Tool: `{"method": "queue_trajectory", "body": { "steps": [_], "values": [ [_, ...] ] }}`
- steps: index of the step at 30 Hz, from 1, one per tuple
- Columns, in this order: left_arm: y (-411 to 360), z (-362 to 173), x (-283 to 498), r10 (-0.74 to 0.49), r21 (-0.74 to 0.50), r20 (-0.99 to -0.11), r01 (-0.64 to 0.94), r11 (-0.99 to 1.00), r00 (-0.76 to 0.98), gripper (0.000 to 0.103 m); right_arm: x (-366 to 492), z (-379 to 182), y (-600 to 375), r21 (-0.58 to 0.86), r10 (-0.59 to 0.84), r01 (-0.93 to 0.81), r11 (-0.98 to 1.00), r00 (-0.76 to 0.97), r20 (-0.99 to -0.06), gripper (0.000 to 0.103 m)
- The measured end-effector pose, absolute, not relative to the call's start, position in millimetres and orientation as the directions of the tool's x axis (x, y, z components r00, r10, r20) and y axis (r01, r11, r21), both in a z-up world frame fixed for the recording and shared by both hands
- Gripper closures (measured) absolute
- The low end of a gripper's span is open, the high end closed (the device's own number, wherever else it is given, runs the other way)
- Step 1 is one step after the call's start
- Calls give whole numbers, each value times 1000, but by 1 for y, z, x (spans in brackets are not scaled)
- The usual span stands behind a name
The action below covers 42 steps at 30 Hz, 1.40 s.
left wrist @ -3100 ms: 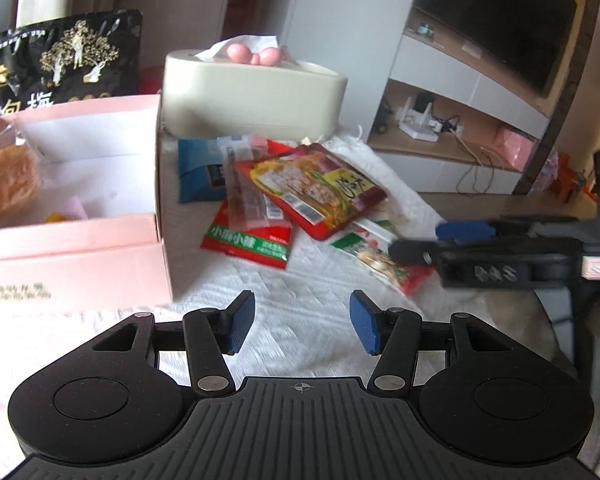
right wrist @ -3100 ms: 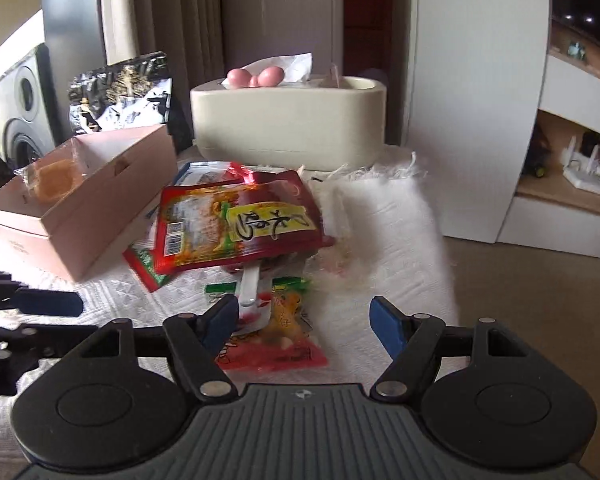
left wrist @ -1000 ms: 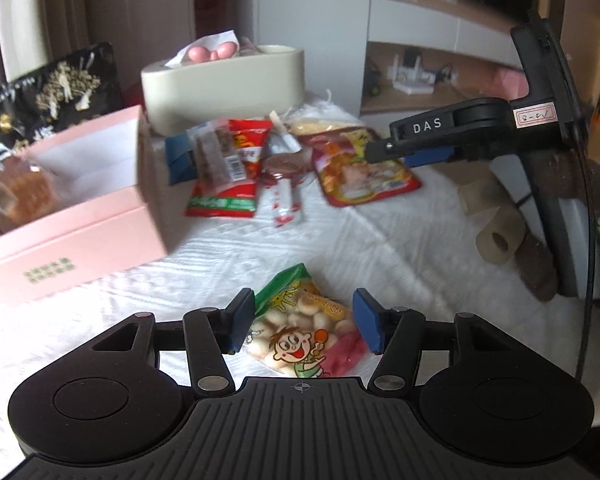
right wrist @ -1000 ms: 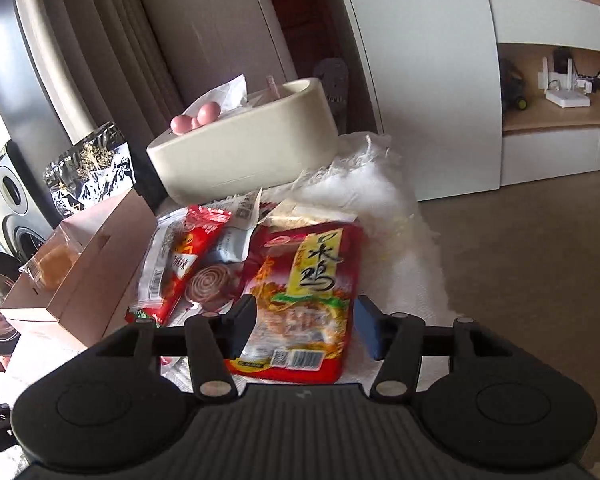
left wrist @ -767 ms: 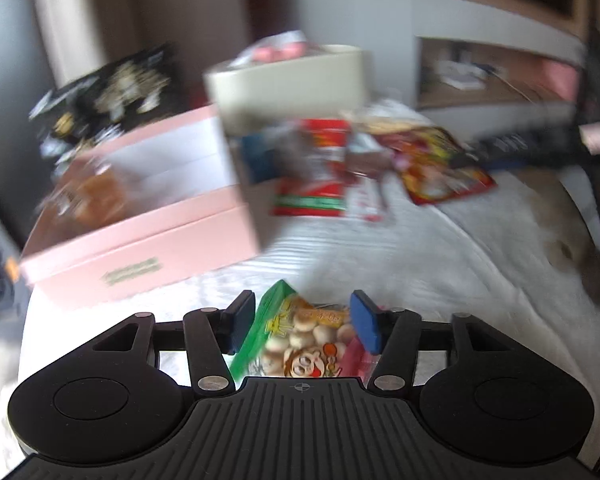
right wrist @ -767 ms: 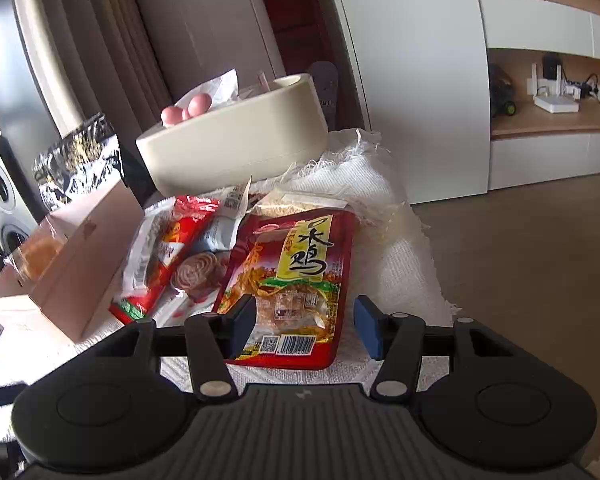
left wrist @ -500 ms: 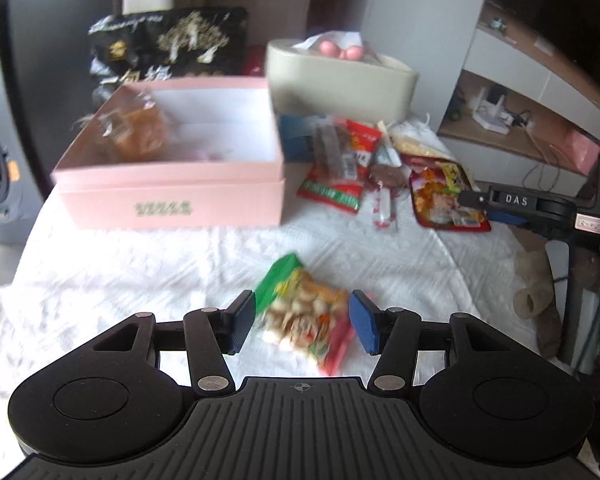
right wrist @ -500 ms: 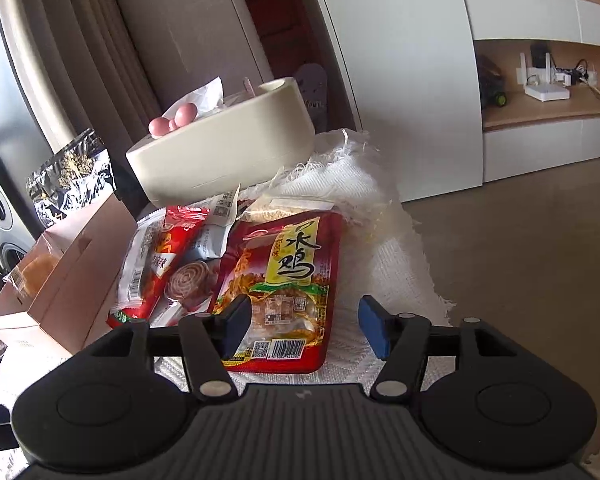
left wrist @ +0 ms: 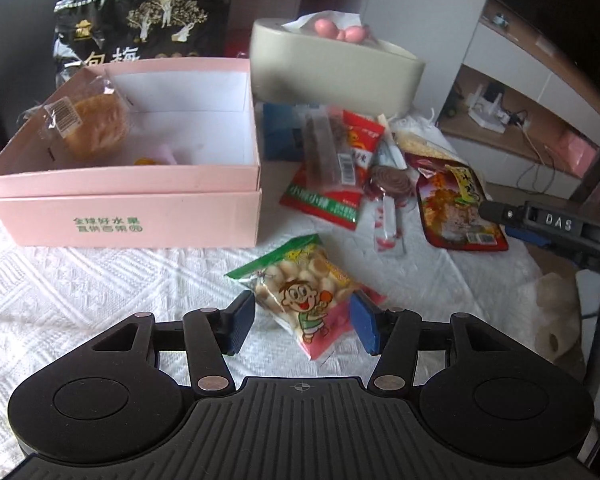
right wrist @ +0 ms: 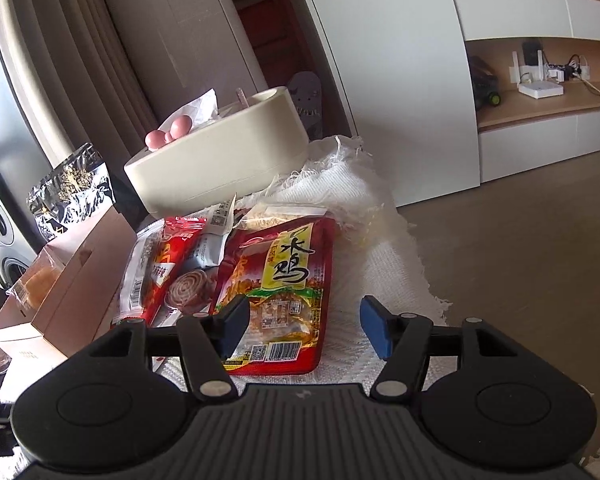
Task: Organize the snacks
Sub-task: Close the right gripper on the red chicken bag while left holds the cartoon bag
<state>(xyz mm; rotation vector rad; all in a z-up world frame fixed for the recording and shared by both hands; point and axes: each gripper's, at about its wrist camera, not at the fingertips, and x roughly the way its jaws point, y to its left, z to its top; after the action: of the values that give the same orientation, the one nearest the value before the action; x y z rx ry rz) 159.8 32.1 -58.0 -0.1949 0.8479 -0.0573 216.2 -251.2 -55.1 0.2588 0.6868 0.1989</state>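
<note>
Home living room: television (left wrist: 560, 20), curtains (right wrist: 60, 80)

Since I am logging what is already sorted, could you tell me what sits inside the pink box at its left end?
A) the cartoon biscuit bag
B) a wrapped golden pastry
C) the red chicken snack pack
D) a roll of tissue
B: a wrapped golden pastry leans in the left end of the pink box, while the other snack packs lie outside on the white cloth.
</note>
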Motion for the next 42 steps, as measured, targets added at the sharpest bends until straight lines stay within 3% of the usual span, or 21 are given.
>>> {"method": "queue_trajectory", "body": {
  "steps": [7, 16, 20, 24, 26, 33, 42],
  "values": [
    [28, -60, 183, -131, -255, -723, -86, 963, 678, 45, 216, -56, -249, 296, 259, -90, 951, 756, -602, 41],
    [-15, -73, 194, -70, -46, -697, 53, 998, 714, 40, 213, -53, -241, 242, 232, -105, 965, 774, -590, 39],
    [-12, -78, 195, -81, -51, -685, 64, 997, 724, 38, 207, -44, -233, 167, 216, -145, 975, 789, -575, 38],
    [-14, -81, 199, -74, -58, -680, 47, 997, 729, 36, 202, -33, -224, 76, 169, -152, 985, 824, -541, 24],
    [-19, -82, 199, -79, -46, -684, 65, 997, 726, 28, 209, -32, -216, 69, 179, -169, 983, 810, -559, 23],
    [-6, -83, 194, -139, -105, -665, 93, 990, 734, 30, 250, -56, -181, 9, 123, -163, 987, 708, -696, 20],
    [-8, -83, 192, -126, -88, -656, 90, 992, 744, 31, 269, -66, -171, -36, 85, -155, 987, 705, -704, 9]
  ]
}}
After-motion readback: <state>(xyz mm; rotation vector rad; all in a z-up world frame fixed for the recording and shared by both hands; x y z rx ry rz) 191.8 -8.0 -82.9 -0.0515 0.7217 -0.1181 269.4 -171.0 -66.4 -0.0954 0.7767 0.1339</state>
